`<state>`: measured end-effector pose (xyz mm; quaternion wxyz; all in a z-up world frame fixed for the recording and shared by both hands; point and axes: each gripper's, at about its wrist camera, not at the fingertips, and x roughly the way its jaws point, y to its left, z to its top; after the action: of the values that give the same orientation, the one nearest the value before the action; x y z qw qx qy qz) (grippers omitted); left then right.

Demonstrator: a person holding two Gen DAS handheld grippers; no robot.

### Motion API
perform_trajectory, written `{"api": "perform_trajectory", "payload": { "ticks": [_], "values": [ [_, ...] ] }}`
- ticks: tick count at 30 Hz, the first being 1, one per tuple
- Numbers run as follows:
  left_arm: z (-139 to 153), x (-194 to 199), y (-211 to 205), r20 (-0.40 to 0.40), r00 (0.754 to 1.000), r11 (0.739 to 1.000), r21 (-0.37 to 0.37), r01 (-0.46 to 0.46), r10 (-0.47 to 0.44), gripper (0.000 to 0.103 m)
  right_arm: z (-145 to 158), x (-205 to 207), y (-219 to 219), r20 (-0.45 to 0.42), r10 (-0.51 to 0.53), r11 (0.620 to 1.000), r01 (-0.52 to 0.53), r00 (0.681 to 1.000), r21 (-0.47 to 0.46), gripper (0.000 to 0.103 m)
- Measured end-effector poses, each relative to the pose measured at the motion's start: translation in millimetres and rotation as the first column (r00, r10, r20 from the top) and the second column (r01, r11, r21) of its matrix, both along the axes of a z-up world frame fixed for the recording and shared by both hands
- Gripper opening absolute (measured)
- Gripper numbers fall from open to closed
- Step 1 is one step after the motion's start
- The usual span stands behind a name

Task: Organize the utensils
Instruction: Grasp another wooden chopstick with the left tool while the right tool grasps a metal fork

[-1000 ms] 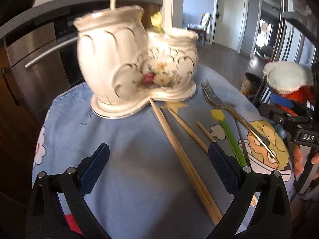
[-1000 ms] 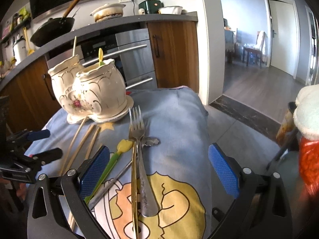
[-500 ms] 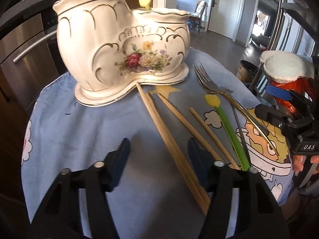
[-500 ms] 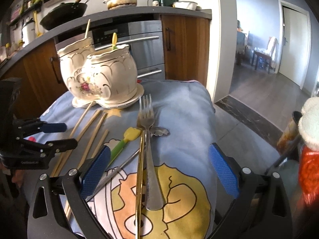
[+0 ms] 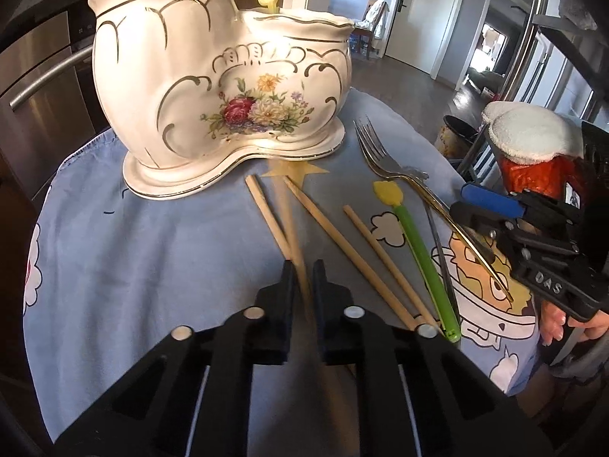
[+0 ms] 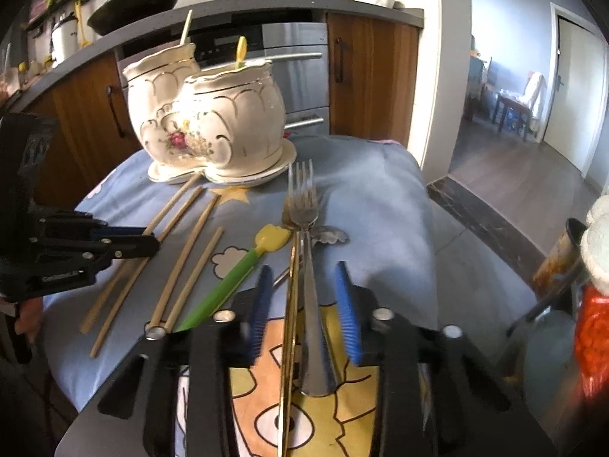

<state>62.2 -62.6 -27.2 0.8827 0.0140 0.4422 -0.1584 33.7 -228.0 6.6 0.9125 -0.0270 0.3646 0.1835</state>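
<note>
a blue cartoon cloth [image 5: 152, 266] covers the table, bearing a ceramic holder [image 5: 213, 87], chopsticks [image 5: 335, 240], forks [image 6: 302, 205].

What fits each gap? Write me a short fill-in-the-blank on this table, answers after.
1. The left gripper is shut on a wooden ____.
2. The right gripper straddles the handles of two ____, jaws not yet closed.
3. The ceramic holder stands on a ____ cloth.
4. The green stick has a ____ tip.

Answers: chopstick; forks; blue; yellow
</note>
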Motion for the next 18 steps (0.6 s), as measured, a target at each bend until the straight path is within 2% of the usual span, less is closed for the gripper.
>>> {"api": "perform_trajectory", "payload": {
  "ticks": [5, 10, 13, 18],
  "values": [
    [6.7, -2.5, 6.2, 0.002, 1.0, 1.0, 0.013, -0.005, 0.005, 0.005, 4.4, 6.4, -8.8, -0.018, -0.019, 1.0, 0.019, 1.0, 0.025, 0.022],
    [11.0, -6.3, 11.5, 0.004, 1.0, 0.999, 0.036, 0.0, 0.0, 0.005, -3.8, 16.7, -2.3, -0.086, 0.025, 1.0, -0.024, 0.996, 0.008, 0.017],
    [12.3, -9.7, 14.5, 0.005, 1.0, 0.999, 0.043, 0.009, -0.009, 0.005, -2.7, 20.8, 1.1, -0.093, 0.024, 0.999, -0.027, 0.995, -0.034, 0.012],
    [13.4, -15.7, 21.9, 0.006, 1.0, 0.999, 0.044, 0.018, -0.019, 0.005, -3.7, 28.3, 5.3, -0.139, 0.054, 0.995, -0.064, 0.989, -0.072, 0.012]
  ]
}}
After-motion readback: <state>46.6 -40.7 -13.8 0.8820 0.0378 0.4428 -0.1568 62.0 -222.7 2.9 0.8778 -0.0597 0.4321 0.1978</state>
